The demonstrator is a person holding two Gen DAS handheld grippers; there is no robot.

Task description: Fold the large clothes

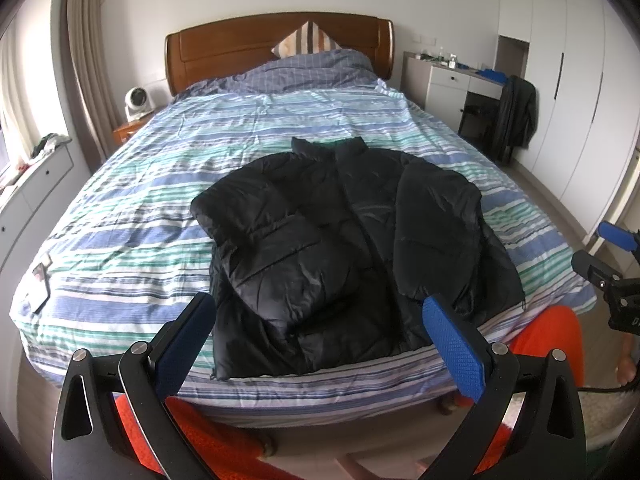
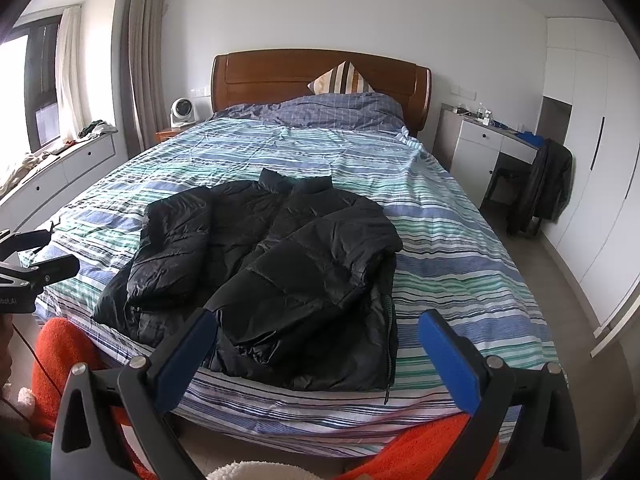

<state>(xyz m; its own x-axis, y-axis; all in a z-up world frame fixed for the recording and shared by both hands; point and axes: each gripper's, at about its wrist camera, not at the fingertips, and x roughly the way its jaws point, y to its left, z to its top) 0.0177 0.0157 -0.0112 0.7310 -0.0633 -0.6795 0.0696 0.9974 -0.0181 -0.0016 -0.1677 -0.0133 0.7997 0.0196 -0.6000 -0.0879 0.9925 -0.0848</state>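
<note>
A black puffer jacket (image 1: 332, 248) lies flat on the striped bed (image 1: 200, 148), collar toward the headboard, both sleeves folded in over its front. It also shows in the right wrist view (image 2: 280, 272). My left gripper (image 1: 320, 312) is open and empty, held above the jacket's near hem at the foot of the bed. My right gripper (image 2: 318, 328) is open and empty, held near the foot of the bed, over the jacket's right hem. The right gripper also shows at the right edge of the left wrist view (image 1: 616, 256).
A wooden headboard (image 1: 240, 48) with a striped pillow (image 1: 306, 40) is at the far end. A phone (image 1: 40, 280) lies on the bed's left edge. A white desk (image 1: 456, 80) and a chair with a dark coat (image 1: 516, 116) stand right. My orange trousers (image 1: 548, 336) are at the bed's foot.
</note>
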